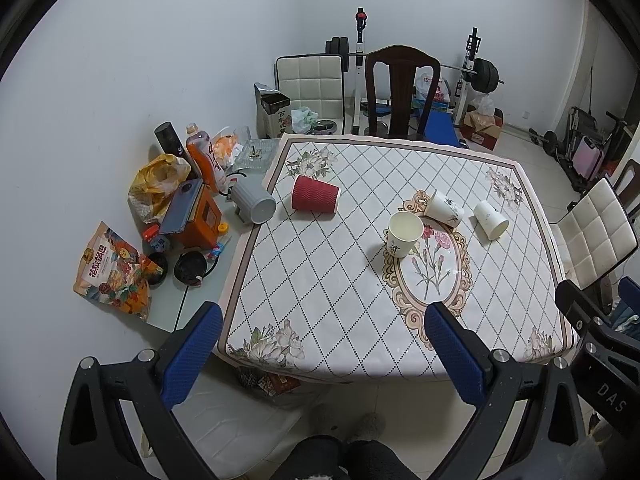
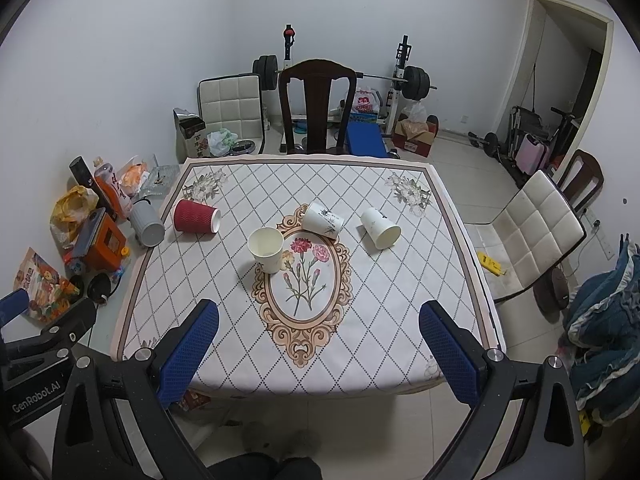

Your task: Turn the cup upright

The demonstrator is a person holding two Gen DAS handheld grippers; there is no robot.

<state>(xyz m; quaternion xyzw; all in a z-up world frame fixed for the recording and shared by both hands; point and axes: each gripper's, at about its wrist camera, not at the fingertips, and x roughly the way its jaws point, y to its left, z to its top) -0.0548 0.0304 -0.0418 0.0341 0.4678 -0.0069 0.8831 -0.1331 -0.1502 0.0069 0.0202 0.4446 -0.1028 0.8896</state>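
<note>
On the patterned tablecloth [image 1: 320, 280] [image 2: 360, 320] a cream paper cup [image 1: 405, 234] [image 2: 266, 249] stands upright near the middle. A red ribbed cup [image 1: 315, 199] [image 2: 197, 217] lies on its side at the left. Two white paper cups lie on their sides: one with a dark print [image 1: 444, 208] [image 2: 322, 220] and a plain one [image 1: 491, 220] [image 2: 380, 227] to its right. My left gripper [image 1: 324, 320] and my right gripper [image 2: 319, 316] are both open and empty, held back above the table's near edge.
A grey ribbed tumbler [image 1: 254, 202] [image 2: 147, 224] lies at the left edge among bottles, bags and an orange box [image 1: 200, 216]. A dark wooden chair [image 1: 402, 92] stands behind the table, a white padded chair [image 2: 532, 232] to the right. Gym gear lines the far wall.
</note>
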